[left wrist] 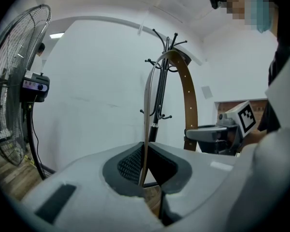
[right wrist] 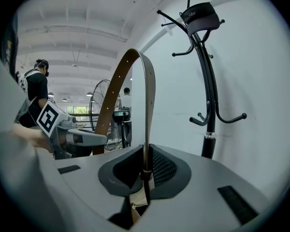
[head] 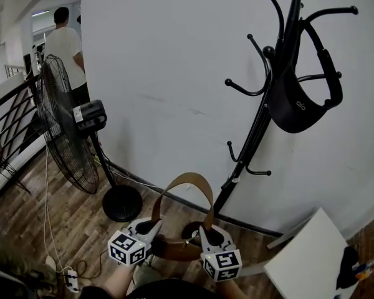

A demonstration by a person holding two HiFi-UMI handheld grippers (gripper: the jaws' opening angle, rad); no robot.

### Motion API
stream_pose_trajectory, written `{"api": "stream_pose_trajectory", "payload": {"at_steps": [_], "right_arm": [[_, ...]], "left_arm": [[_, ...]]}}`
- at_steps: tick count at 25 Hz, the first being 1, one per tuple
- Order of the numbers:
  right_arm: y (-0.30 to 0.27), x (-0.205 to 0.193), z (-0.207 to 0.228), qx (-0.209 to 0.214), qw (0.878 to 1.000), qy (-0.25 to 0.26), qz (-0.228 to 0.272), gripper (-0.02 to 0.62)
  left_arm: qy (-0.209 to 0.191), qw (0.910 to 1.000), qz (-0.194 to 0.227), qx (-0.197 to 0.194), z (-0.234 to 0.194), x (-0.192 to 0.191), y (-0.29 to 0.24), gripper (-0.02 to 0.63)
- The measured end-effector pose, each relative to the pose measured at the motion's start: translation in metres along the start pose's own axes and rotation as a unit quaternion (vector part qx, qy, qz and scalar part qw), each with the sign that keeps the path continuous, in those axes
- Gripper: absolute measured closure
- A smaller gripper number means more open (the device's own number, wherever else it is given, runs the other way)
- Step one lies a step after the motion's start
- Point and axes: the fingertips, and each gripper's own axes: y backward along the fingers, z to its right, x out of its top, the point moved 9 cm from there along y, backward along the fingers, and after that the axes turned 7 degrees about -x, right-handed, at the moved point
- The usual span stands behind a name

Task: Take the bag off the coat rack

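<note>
A brown bag [head: 174, 249] hangs low between my two grippers, away from the black coat rack [head: 262, 114]. Its brown strap [head: 187, 180] arches up in a loop between them. My left gripper [head: 151, 229] is shut on one side of the strap [left wrist: 146, 110], which runs edge-on between its pads. My right gripper [head: 207, 234] is shut on the other side of the strap [right wrist: 147, 110]. A black bag [head: 299, 101] hangs on the rack's upper hooks, far above and to the right of both grippers. The rack [right wrist: 208, 95] stands against the white wall.
A standing fan [head: 65, 129] with a round base [head: 122, 203] is to the left. A power strip [head: 70, 280] and its cable lie on the wood floor. A white board [head: 315, 254] lies at bottom right. A person [head: 65, 42] stands far back, beside a railing [head: 9, 123].
</note>
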Motion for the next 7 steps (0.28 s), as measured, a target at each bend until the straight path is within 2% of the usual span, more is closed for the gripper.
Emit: {"api": "stream_pose_trajectory", "payload": {"at_steps": [7], "right_arm": [[0.0011, 0.0026, -0.0002, 0.002, 1.0, 0.0, -0.001, 0.558]], "left_arm": [[-0.003, 1.0, -0.001, -0.001, 0.0005, 0.0022, 0.0011, 0.592]]}}
